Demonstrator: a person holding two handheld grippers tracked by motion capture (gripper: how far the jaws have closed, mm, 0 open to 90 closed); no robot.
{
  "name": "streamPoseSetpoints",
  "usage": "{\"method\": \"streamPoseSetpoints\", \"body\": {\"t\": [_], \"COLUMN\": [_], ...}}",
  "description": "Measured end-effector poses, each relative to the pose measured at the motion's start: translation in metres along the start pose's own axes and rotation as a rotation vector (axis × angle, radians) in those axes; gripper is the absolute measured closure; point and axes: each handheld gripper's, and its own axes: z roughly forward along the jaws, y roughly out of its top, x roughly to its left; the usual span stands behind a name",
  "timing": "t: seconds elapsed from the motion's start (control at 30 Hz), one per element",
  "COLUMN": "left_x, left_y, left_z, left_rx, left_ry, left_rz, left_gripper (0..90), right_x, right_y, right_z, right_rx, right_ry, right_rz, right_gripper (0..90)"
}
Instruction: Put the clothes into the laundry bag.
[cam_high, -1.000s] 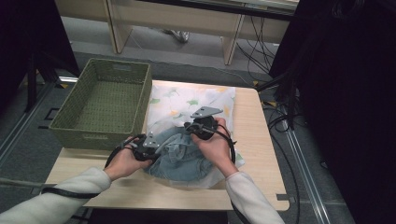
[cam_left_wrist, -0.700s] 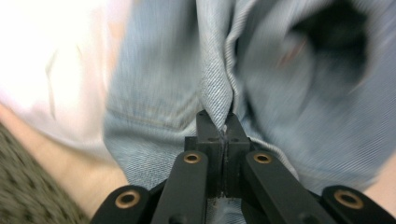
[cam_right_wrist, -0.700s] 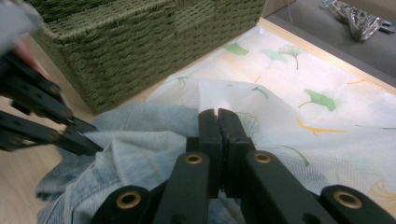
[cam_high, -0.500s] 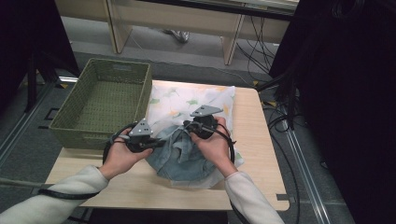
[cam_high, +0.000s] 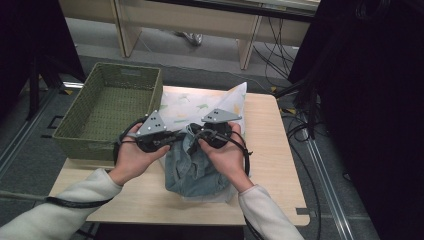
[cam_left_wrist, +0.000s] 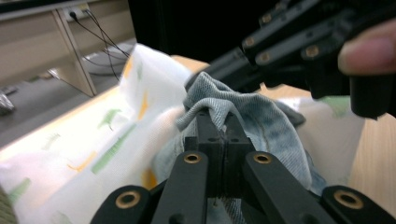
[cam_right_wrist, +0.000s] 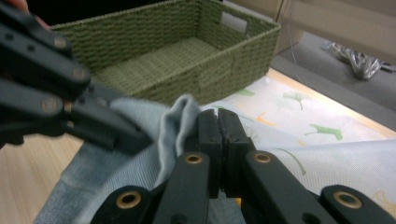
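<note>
A blue denim garment (cam_high: 192, 170) lies bunched on a white cloth with green and yellow leaf print (cam_high: 190, 102) on the wooden table (cam_high: 272, 150). My left gripper (cam_high: 179, 138) and right gripper (cam_high: 194, 136) meet tip to tip over its upper edge, which they hold raised. In the left gripper view the left gripper (cam_left_wrist: 217, 122) is shut on a fold of denim (cam_left_wrist: 261, 112), with the printed cloth (cam_left_wrist: 93, 144) behind. In the right gripper view the right gripper (cam_right_wrist: 218, 120) is shut beside the same denim fold (cam_right_wrist: 140, 154), pinching its edge.
A green woven basket (cam_high: 85, 142) with nothing in it stands at the table's left, touching the printed cloth's edge; its wall (cam_right_wrist: 224, 60) is close behind the jaws. Bare tabletop lies to the right and front. Cables run along the floor at right.
Both grippers have moved toward each other and upward, gathering the denim's top edge into a raised fold. The garment is now more bunched and narrower.
</note>
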Motion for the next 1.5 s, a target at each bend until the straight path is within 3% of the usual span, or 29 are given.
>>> {"method": "streamPoseSetpoints", "body": {"t": [0.17, 0.3, 0.37, 0.47, 0.6, 0.87, 0.9, 0.93, 1.0, 1.1, 1.17, 1.2, 1.27, 1.37, 1.5], "left_x": [-0.001, -0.002, -0.004, -0.005, -0.006, -0.005, -0.005, -0.004, -0.003, -0.003, -0.004, -0.003, -0.007, -0.010, -0.020], "left_y": [-0.001, -0.016, -0.027, -0.044, -0.056, -0.061, -0.061, -0.060, -0.057, -0.052, -0.048, -0.045, -0.041, -0.039, -0.056], "left_z": [0.001, 0.021, 0.036, 0.061, 0.082, 0.096, 0.095, 0.094, 0.088, 0.074, 0.061, 0.055, 0.039, 0.020, 0.003], "left_rx": [0.003, 0.035, 0.066, 0.124, 0.149, 0.166, 0.165, 0.158, 0.149, 0.136, 0.117, 0.102, 0.093, 0.080, 0.144], "left_ry": [0.007, -0.012, -0.020, -0.037, -0.039, -0.034, -0.038, -0.042, -0.052, -0.072, -0.074, -0.067, -0.080, -0.088, -0.130], "left_rz": [0.021, 0.016, 0.033, 0.003, -0.009, -0.013, -0.017, -0.025, -0.020, 0.010, 0.027, 0.057, 0.053, 0.095, 0.133], "left_gripper": [88.4, 88.4, 88.3, 88.3, 88.1, 84.6, 82.5, 79.2, 68.5, 46.8, 38.3, 34.2, 30.1, 25.8, 25.0], "right_x": [0.002, -0.003, -0.005, -0.007, -0.010, -0.020, -0.021, -0.023, -0.025, -0.028, -0.028, -0.029, -0.030, -0.029, -0.029], "right_y": [0.002, -0.002, -0.004, -0.004, -0.007, -0.014, -0.015, -0.017, -0.020, -0.023, -0.023, -0.023, -0.023, -0.022, -0.022], "right_z": [-0.002, 0.002, 0.003, 0.003, 0.004, 0.006, 0.006, 0.008, 0.010, 0.010, 0.010, 0.010, 0.010, 0.009, 0.009], "right_rx": [-0.012, 0.003, 0.006, 0.005, 0.013, 0.034, 0.048, 0.055, 0.067, 0.078, 0.079, 0.079, 0.077, 0.079, 0.080], "right_ry": [0.002, -0.005, 0.001, 0.007, 0.001, -0.025, -0.031, -0.032, -0.035, -0.038, -0.039, -0.041, -0.043, -0.050, -0.052], "right_rz": [0.004, 0.024, 0.040, 0.049, 0.049, 0.071, 0.091, 0.071, 0.082, 0.084, 0.083, 0.082, 0.076, 0.075, 0.062], "right_gripper": [90.0, 90.0, 90.0, 90.0, 90.0, 90.0, 90.0, 90.0, 90.0, 90.0, 90.0, 90.0, 90.0, 90.0, 90.0]}}
